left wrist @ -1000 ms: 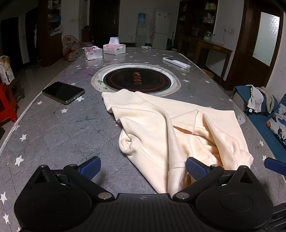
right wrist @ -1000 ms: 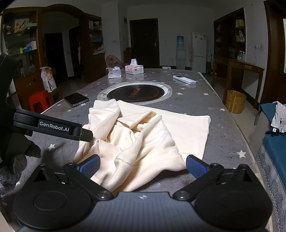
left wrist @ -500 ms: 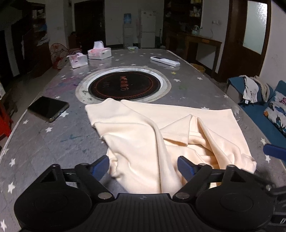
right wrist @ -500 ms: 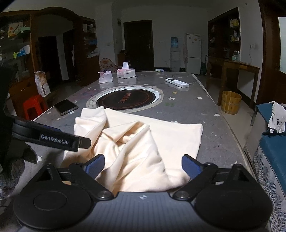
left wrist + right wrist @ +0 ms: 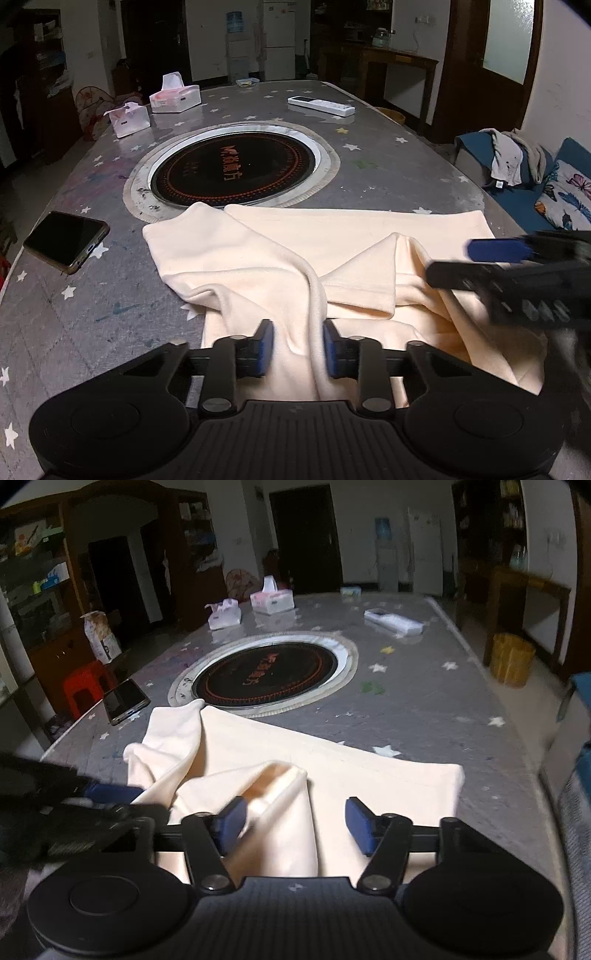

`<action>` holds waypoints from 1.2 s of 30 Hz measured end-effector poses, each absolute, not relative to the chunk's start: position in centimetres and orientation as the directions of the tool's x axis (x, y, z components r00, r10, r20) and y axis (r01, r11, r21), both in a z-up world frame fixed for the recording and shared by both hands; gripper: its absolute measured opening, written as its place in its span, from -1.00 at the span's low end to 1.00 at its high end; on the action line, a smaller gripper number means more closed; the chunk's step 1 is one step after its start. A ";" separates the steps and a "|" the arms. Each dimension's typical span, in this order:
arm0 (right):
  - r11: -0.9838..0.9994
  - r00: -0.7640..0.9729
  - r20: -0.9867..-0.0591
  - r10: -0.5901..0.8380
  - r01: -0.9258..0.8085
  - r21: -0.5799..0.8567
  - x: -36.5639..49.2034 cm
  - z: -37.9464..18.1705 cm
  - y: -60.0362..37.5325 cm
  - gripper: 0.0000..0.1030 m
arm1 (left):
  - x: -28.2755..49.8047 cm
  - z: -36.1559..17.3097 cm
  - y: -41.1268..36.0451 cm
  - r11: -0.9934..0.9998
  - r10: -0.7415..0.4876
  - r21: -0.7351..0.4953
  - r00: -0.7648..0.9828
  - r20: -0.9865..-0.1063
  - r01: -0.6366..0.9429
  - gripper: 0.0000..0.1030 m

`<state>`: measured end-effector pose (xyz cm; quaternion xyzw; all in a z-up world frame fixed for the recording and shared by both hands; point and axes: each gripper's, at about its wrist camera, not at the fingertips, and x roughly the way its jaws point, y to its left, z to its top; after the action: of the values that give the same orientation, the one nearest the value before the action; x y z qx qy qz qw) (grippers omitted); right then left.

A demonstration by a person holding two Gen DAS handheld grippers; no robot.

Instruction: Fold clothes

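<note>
Cream garment [image 5: 280,258] rumpled at the table's [image 5: 388,166] near edge, long axis along that edge. Left gripper [image 5: 297,349] half closed astride a raised fold, nearer; right gripper [image 5: 295,825] open, a fold between its fingers.

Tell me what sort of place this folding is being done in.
Most likely a home's dining and living room: the cream garment lies on a grey star-patterned table with a round black built-in hotpot cooker; a white fridge and a blue sofa stand beyond.
</note>
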<state>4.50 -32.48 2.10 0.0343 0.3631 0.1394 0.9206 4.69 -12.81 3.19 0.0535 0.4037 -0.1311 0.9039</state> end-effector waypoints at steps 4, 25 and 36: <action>0.955 0.664 -0.687 0.294 -0.241 0.176 6.9 1.3 -32.3 -0.08 | 4.0 3.5 -11.8 0.959 -0.212 -0.029 0.643 -0.736 0.283 -0.78; 0.981 0.816 -0.545 0.192 -0.177 0.081 -1.2 6.6 -36.3 -0.89 | -2.0 5.7 -5.0 0.976 -0.211 -0.108 0.687 -0.695 0.191 -0.99; 0.996 0.855 -0.518 -0.016 0.057 0.063 -11.7 6.1 -40.9 -0.89 | 0.6 5.6 -9.3 0.959 -0.250 -0.080 0.680 -0.690 0.272 -0.40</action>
<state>-11.67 -40.94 6.07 0.0381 0.2684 -0.0191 0.9624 0.61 -9.25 5.61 0.0146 0.3740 -0.1424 0.9163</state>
